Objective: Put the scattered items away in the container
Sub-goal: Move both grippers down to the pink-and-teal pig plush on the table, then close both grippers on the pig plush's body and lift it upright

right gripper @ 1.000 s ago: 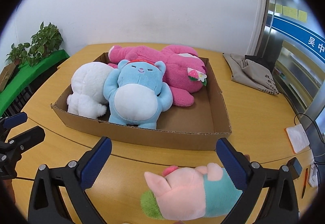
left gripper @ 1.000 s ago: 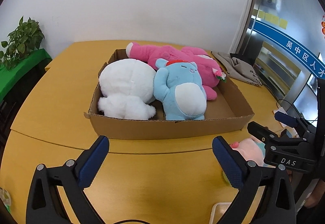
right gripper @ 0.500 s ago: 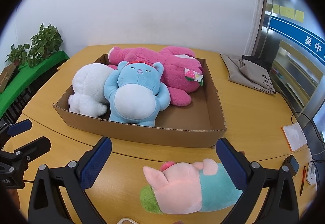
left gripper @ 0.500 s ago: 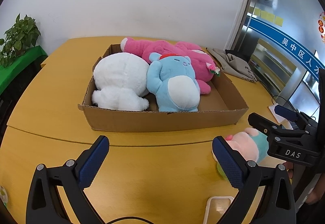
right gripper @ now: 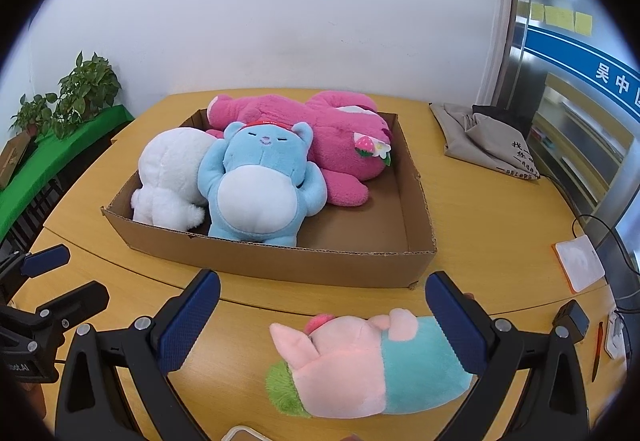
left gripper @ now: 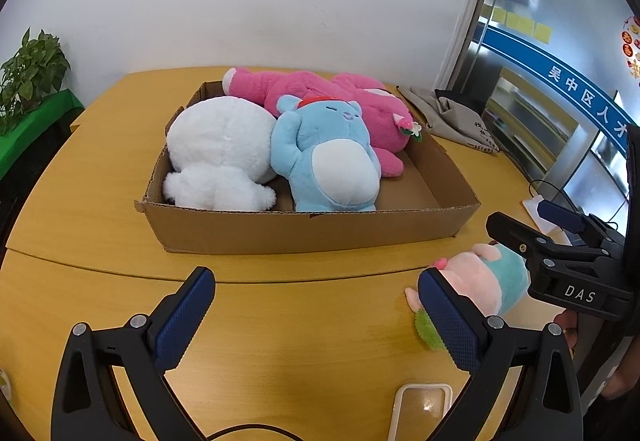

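I am holding my right tool (right gripper: 322, 315) wide open and empty over the pig (right gripper: 372, 365) lying on the worktop (right gripper: 248, 325) before the box (right gripper: 288, 261); light, squashy, best gripped mid-body.

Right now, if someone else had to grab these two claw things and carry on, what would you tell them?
Left gripper: open, empty, above the table.
Right gripper: open, jaws either side of the pig plush, not closed on it.
Done: white plush, blue plush and pink plush lie in the box.
Left: grip the pig plush, which lies on the table before the box, and drop it in the free right-hand part.
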`<state>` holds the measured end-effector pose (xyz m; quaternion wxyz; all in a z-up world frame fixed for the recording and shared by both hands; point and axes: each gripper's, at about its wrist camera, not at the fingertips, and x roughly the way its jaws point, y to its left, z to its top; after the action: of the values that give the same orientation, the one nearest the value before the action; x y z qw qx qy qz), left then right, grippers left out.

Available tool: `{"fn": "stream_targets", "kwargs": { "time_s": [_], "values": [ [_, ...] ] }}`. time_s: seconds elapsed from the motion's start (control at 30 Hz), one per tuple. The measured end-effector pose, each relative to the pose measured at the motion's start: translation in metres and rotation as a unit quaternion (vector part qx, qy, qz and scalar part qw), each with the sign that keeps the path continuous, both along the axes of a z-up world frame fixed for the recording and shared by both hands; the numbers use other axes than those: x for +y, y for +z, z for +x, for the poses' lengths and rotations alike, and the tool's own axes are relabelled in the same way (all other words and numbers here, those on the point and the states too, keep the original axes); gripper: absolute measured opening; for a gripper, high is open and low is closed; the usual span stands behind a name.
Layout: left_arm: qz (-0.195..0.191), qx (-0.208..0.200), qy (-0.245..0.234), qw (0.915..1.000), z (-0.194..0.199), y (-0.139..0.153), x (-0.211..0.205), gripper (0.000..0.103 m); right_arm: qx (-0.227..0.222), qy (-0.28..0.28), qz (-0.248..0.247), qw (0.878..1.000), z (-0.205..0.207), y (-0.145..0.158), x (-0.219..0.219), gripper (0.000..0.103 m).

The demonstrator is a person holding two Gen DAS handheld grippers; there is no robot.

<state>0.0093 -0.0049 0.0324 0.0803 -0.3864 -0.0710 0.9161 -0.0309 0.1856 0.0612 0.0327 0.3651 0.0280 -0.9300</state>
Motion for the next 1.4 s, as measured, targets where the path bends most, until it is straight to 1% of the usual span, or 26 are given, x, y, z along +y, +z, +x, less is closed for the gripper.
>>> {"fn": "stream_targets", "kwargs": {
  "time_s": [0.13,0.23,0.37,0.43,0.5,0.6,0.67,0.7,0.77,0.83,0.87,0.93,1.03,1.1,1.17,1.23,1.27,1.33,1.37,1.4],
  "values": [
    [0.004,-0.004,-0.005,1.0,-0.002,-0.002,0.005,0.103,-0.002,-0.001,-0.006,1.0,-0.001,-0.002,0.006,0.103],
    [0.008,-0.009,-0.008,0.9999,-0.005,-0.005,0.01,0.103,-0.004,-0.003,-0.019,1.0,-0.001,-0.004,0.014,0.103],
    [0.023,-0.024,-0.022,0.9992,-0.009,-0.013,0.02,0.103,-0.008,-0.009,-0.031,0.999,-0.003,-0.007,0.026,0.103],
    [0.034,-0.031,-0.028,0.9986,-0.012,-0.017,0.024,0.103,-0.01,-0.013,-0.039,0.999,-0.003,-0.009,0.037,0.103],
    [0.053,-0.044,-0.038,0.9969,-0.016,-0.023,0.03,0.103,-0.01,-0.023,-0.047,0.999,-0.004,-0.011,0.051,0.103],
    [0.077,-0.064,-0.058,0.9933,-0.022,-0.035,0.04,0.103,-0.011,-0.065,-0.058,0.996,-0.006,-0.016,0.09,0.103],
    [0.091,-0.076,-0.065,0.9908,-0.027,-0.045,0.047,0.103,-0.028,-0.093,-0.069,0.993,-0.01,-0.027,0.119,0.103],
    [0.098,-0.084,-0.069,0.9891,-0.03,-0.051,0.051,0.103,-0.045,-0.107,-0.073,0.991,-0.014,-0.037,0.133,0.103],
    [0.108,-0.099,-0.08,0.986,-0.036,-0.061,0.06,0.103,-0.074,-0.124,-0.068,0.987,-0.02,-0.058,0.15,0.103],
    [0.117,-0.11,-0.092,0.9827,-0.042,-0.072,0.072,0.103,-0.107,-0.126,-0.067,0.984,-0.023,-0.084,0.158,0.103],
    [0.12,-0.115,-0.099,0.9812,-0.044,-0.077,0.077,0.103,-0.115,-0.123,-0.076,0.983,-0.024,-0.095,0.16,0.101],
    [0.123,-0.134,-0.112,0.9769,-0.05,-0.091,0.09,0.103,-0.115,-0.123,-0.13,0.977,-0.02,-0.104,0.168,0.101],
    [0.116,-0.153,-0.129,0.9728,-0.054,-0.107,0.107,0.103,-0.116,-0.115,-0.147,0.976,-0.014,-0.104,0.169,0.093],
    [0.122,-0.154,-0.131,0.9716,-0.056,-0.11,0.109,0.103,-0.119,-0.118,-0.158,0.973,-0.008,-0.101,0.166,0.08],
    [0.13,-0.152,-0.128,0.9713,-0.058,-0.109,0.105,0.103,-0.12,-0.123,-0.165,0.971,0.002,-0.099,0.158,0.078],
    [0.13,-0.148,-0.114,0.9738,-0.062,-0.108,0.097,0.103,-0.126,-0.119,-0.182,0.968,0.014,-0.1,0.148,0.078],
    [0.13,-0.147,-0.104,0.975,-0.064,-0.108,0.093,0.103,-0.131,-0.111,-0.193,0.966,0.018,-0.101,0.144,0.079],
    [0.126,-0.146,-0.086,0.9774,-0.068,-0.105,0.084,0.103,-0.147,-0.061,-0.201,0.967,0.028,-0.102,0.126,0.079],
    [0.12,-0.144,-0.079,0.979,-0.068,-0.103,0.08,0.103,-0.149,-0.032,-0.199,0.968,0.033,-0.101,0.116,0.079],
    [0.114,-0.142,-0.072,0.9806,-0.069,-0.101,0.076,0.102,-0.142,-0.003,-0.191,0.971,0.039,-0.097,0.108,0.08]
  ]
}}
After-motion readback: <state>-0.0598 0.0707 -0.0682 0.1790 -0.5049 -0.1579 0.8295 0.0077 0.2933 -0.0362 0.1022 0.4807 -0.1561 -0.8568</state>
